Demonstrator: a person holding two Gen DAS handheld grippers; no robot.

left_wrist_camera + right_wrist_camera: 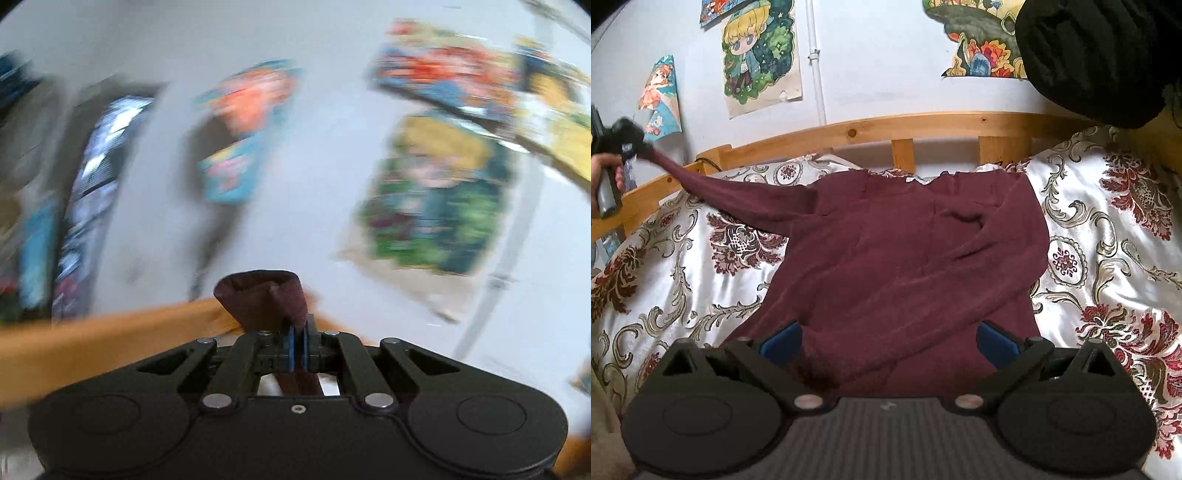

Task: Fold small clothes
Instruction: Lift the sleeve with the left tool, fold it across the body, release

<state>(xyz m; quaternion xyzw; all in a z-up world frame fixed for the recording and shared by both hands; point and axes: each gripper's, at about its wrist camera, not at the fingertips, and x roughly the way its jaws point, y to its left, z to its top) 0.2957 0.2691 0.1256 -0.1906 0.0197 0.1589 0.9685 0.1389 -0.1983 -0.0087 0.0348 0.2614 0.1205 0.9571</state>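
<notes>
Left tool (298, 334) clenched maroon sweater (905, 258) sleeve cuff (264, 295), lifted for folding inward; right tool (888, 341) released, hovering over hem on bed (1108, 229).

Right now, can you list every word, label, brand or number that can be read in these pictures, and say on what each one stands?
None can be read.
Posters on the wall: drawings only, no legible words.
White tag at the collar of the maroon sweater: too small to read.
Left wrist view: blurred by motion, nothing readable.
</notes>
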